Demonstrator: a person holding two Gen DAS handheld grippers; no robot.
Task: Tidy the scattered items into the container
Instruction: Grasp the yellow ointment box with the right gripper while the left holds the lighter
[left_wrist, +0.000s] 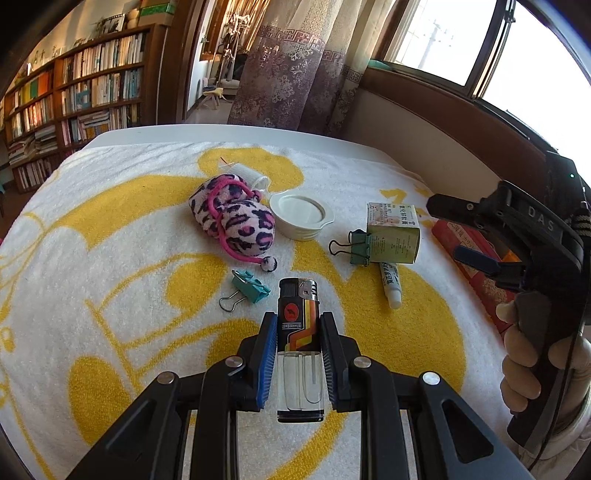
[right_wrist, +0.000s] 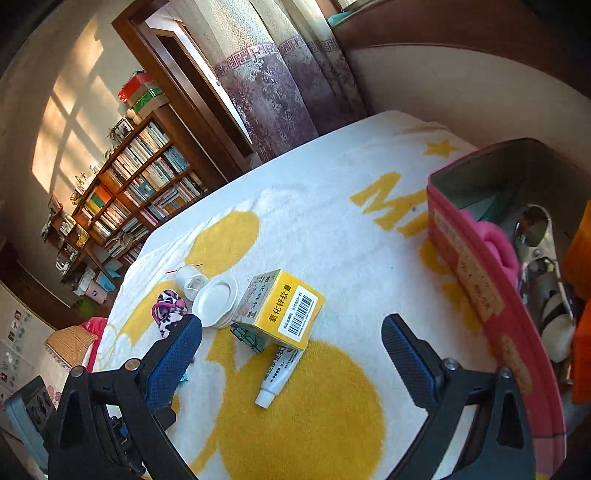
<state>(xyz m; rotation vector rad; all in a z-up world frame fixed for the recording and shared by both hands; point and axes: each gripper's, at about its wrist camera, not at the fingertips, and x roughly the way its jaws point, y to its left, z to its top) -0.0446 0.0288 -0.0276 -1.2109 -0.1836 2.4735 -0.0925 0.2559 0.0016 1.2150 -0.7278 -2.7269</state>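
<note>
Partly hidden by the left gripper (left_wrist: 298, 325), the lighter (left_wrist: 300, 343) sits clamped above the towel (left_wrist: 110, 295) — "LAMBORHHLNI" is roughly legible on its band. The right gripper (right_wrist: 291, 350) gapes wide, holding nothing, beside the pink tin (right_wrist: 476, 266) — contents indistinct, tin cropped.

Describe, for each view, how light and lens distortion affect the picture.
Left wrist: window blown out white, bookshelf bowed, lighter sharp in the left gripper. Right wrist: warm sunlight patch on wall, scene tilted, tin stretched at the edge.
</note>
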